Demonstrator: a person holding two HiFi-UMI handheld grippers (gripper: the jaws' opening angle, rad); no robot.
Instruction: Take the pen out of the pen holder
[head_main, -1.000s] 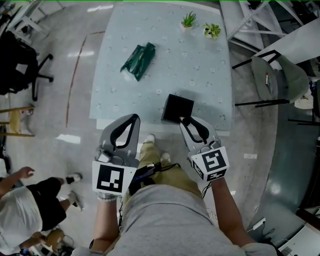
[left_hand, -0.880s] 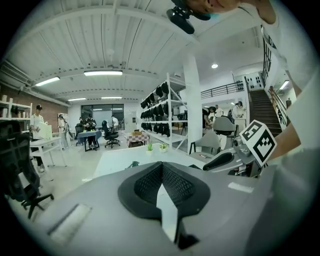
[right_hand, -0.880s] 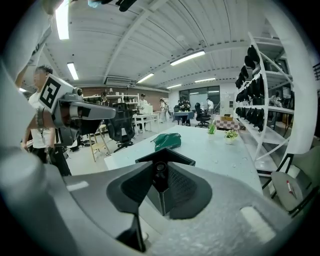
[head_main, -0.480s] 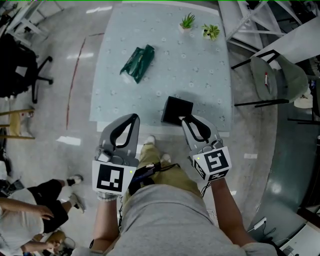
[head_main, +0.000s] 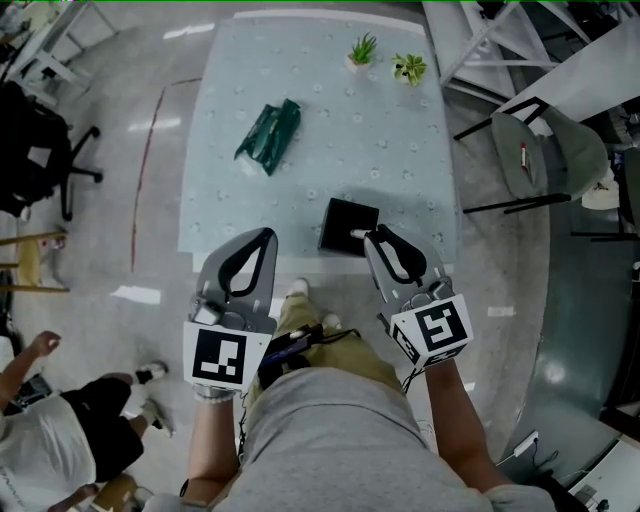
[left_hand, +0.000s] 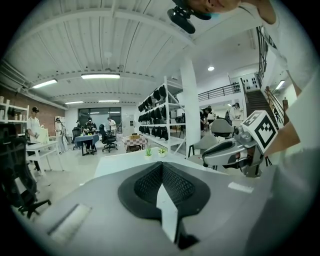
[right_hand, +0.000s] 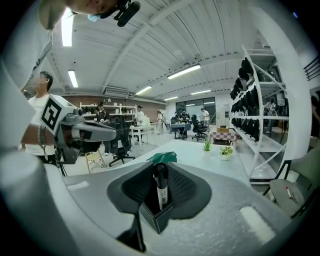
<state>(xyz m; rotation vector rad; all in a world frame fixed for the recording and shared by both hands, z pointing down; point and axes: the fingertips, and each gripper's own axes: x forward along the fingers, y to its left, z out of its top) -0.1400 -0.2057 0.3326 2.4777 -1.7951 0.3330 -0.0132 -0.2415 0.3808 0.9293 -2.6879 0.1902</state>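
head view looks down; gripper views face level across the table (head_main: 400, 150).

left gripper (head_main: 263, 234) closed, right gripper (head_main: 372, 235) just clamped

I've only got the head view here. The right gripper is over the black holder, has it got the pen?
Observer: Yes. In the right gripper view, the right gripper has just been closing, and its jaws grip the pen near its top.
Operator: Is the pen out yet?
Observer: No, its lower end sits inside the holder.
Operator: And the left one?
Observer: The left gripper has its jaws together, with nothing between them.
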